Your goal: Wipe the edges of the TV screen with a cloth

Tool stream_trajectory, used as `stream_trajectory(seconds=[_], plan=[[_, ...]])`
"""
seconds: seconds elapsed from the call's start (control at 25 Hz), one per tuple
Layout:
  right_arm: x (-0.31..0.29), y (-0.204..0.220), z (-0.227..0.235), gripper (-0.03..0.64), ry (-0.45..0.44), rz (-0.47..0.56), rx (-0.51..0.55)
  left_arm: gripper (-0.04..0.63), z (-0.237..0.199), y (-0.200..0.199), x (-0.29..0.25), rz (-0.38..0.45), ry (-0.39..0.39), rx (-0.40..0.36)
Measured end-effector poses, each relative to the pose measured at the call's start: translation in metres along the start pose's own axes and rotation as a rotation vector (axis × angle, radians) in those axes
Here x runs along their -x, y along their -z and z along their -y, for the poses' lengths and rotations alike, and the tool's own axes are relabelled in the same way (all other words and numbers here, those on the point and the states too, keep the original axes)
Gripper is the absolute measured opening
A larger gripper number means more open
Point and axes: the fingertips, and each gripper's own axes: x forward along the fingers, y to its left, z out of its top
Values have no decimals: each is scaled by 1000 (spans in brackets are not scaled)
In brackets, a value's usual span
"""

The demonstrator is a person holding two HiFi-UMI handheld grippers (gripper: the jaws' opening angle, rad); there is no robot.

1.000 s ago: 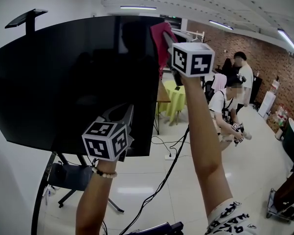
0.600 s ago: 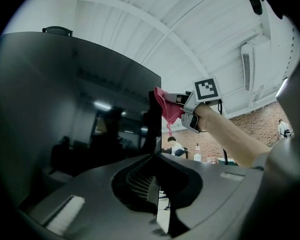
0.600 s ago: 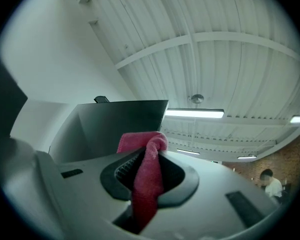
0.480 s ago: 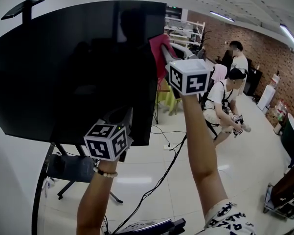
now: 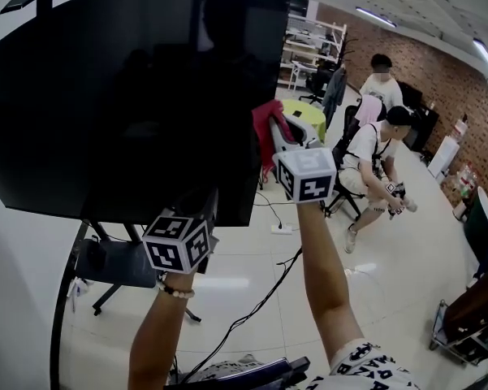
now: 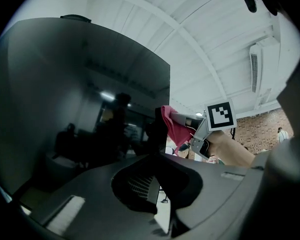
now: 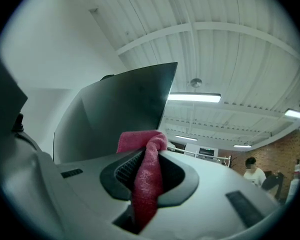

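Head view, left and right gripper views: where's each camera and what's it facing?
Head view: head-mounted, facing the TV screen; forearms, left claw, right claw show.
Left gripper view: on left claw, looking up the screen's right edge; own jaws.
Right gripper view: on right claw, facing screen, ceiling; jaws pinch red cloth.
Shared: screen, cloth.

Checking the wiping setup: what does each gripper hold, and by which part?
The right gripper pinches the pink cloth by a bunched fold. The left gripper appears clamped on the TV screen at its lower right corner.

No readable text, brand, number or sign anywhere; only black-and-white square markers, not letters, on cubes of left gripper [image 5: 205,208] and right gripper [image 5: 274,133].
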Motion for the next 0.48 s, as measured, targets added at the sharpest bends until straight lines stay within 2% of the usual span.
stream_trajectory(seconds=[0.2,0.36,0.48], plan=[[13,42,-14,66,-21,-48,-50,0,-4,33,10,-41,-12,36],[18,72,-25,66,-82,-78,-193,0,-7,56,18,-74,-18,62],[20,100,-27,66,-68,-114,-251,0,-12,74,23,-96,-26,86]])
